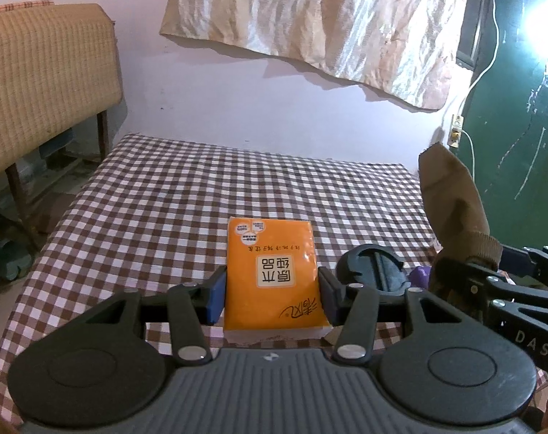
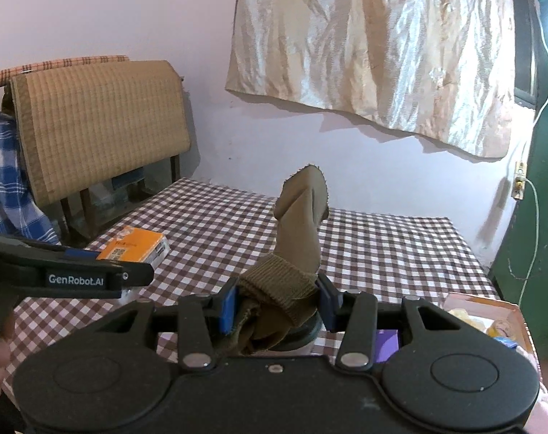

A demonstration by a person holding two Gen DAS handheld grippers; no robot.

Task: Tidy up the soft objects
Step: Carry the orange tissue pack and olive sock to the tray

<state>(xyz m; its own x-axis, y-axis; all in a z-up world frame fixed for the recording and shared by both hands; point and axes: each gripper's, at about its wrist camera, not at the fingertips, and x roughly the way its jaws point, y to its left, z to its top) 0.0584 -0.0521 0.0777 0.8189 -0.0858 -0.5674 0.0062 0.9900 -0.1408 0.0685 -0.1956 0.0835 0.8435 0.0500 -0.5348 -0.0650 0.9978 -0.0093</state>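
Straddling the orange tissue pack (image 1: 274, 275), the left gripper (image 1: 272, 298) stands with blue pads just beside its long sides, whether pressing I cannot tell; the right gripper (image 2: 275, 302) is closed on a brown sock (image 2: 292, 253), cuff pinched, toe sticking up over the checked tablecloth (image 1: 165, 199); I'd squeeze the pack gently and evenly, and lift the sock well above the dark round object (image 1: 373, 271) beneath; count: one pack, one sock, one pink box (image 2: 491, 311) at the right edge.
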